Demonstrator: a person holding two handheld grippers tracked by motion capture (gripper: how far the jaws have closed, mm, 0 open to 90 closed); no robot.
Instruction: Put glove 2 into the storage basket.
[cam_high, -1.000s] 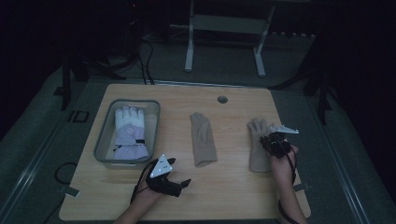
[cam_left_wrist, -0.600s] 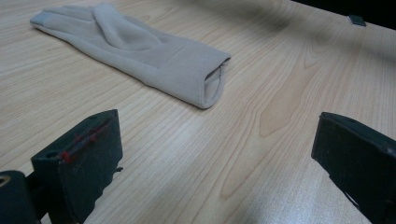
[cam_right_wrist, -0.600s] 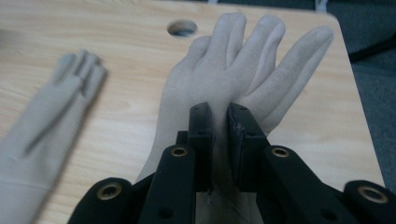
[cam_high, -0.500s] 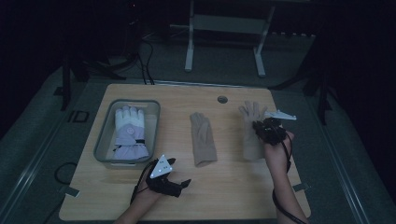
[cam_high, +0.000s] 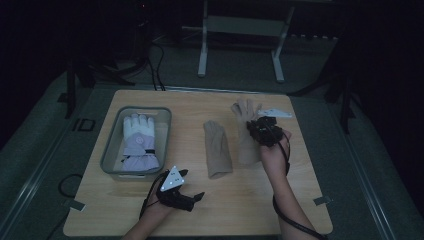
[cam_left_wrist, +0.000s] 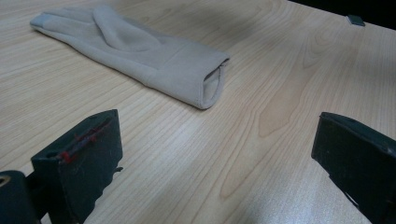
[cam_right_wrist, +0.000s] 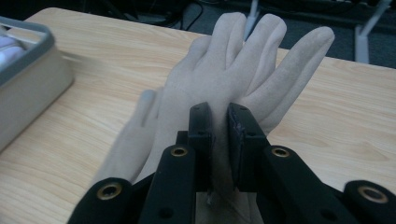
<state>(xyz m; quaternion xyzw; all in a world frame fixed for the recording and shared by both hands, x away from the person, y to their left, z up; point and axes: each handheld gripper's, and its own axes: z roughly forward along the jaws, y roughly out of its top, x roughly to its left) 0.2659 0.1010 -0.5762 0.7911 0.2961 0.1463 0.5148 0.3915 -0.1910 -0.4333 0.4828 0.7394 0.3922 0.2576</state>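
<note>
My right gripper (cam_high: 254, 131) is shut on a beige glove (cam_high: 244, 125) and holds it off the table, right of centre. In the right gripper view the two black jaws (cam_right_wrist: 219, 135) pinch the glove (cam_right_wrist: 238, 60) at the palm, and its fingers fan upward. A second beige glove (cam_high: 217, 149) lies flat mid-table, cuff toward me. My left gripper (cam_high: 192, 196) rests near the front edge with its jaws wide apart and nothing between them. The left gripper view has that lying glove (cam_left_wrist: 140, 53) ahead of the open gripper (cam_left_wrist: 215, 140), apart from it.
A grey bin (cam_high: 111, 150) at the left holds a white and lilac glove (cam_high: 138, 142); its wall (cam_right_wrist: 28, 79) is at the left of the right gripper view. A small round dark disc (cam_high: 238, 104) sits near the table's far edge. A metal stand is on the floor behind.
My right gripper has carried the beige glove up and leftward from the table's right side toward the middle. The left gripper has stayed put.
</note>
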